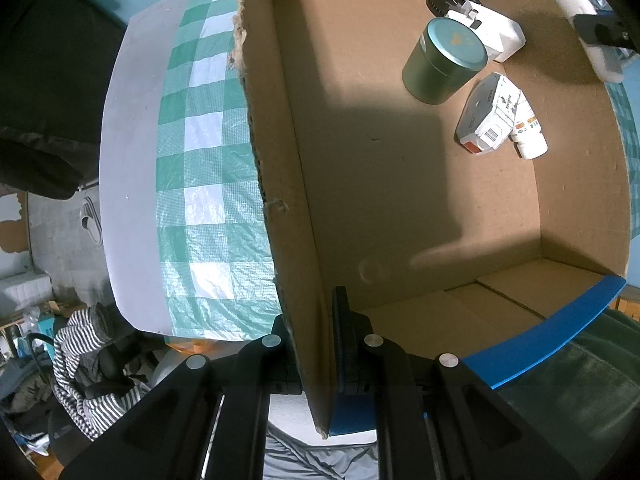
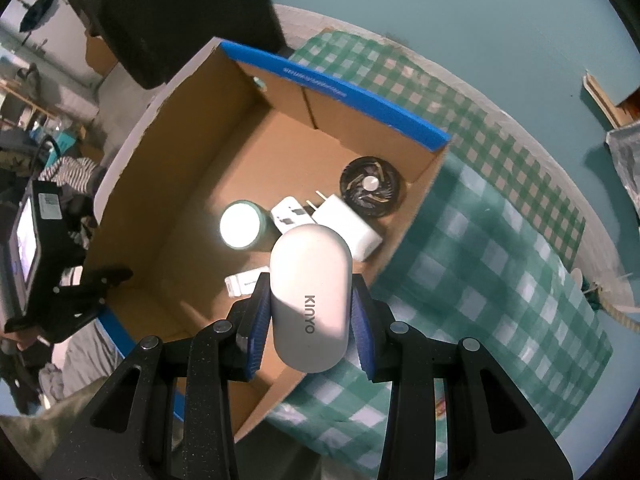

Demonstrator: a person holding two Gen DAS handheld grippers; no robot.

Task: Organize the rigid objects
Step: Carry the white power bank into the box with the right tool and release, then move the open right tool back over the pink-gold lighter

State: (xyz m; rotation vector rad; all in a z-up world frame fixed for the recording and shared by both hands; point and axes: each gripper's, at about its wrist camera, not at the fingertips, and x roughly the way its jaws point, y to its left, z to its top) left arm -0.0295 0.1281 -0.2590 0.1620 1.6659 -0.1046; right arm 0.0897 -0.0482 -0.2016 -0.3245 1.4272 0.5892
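Note:
My right gripper (image 2: 310, 312) is shut on a white oval case (image 2: 310, 296) marked KINYO and hangs over the right wall of the open cardboard box (image 2: 200, 184). On the box floor sit a green tin (image 2: 240, 226), a white plug adapter (image 2: 344, 222), a black round device (image 2: 370, 186) and a small white carton, mostly hidden behind the case. My left gripper (image 1: 314, 340) is shut on the box's left wall (image 1: 280, 200). In the left wrist view the tin (image 1: 444, 60), the carton (image 1: 486, 116), a white bottle (image 1: 530, 136) and the held case (image 1: 580, 20) show at the upper right.
The box stands on a green-and-white checked cloth (image 2: 480, 240) over a round table (image 1: 128, 184). A chair with a striped garment (image 1: 80, 360) stands below the table at left. A cardboard piece (image 2: 604, 100) and a silver bag (image 2: 628, 160) lie on the blue floor.

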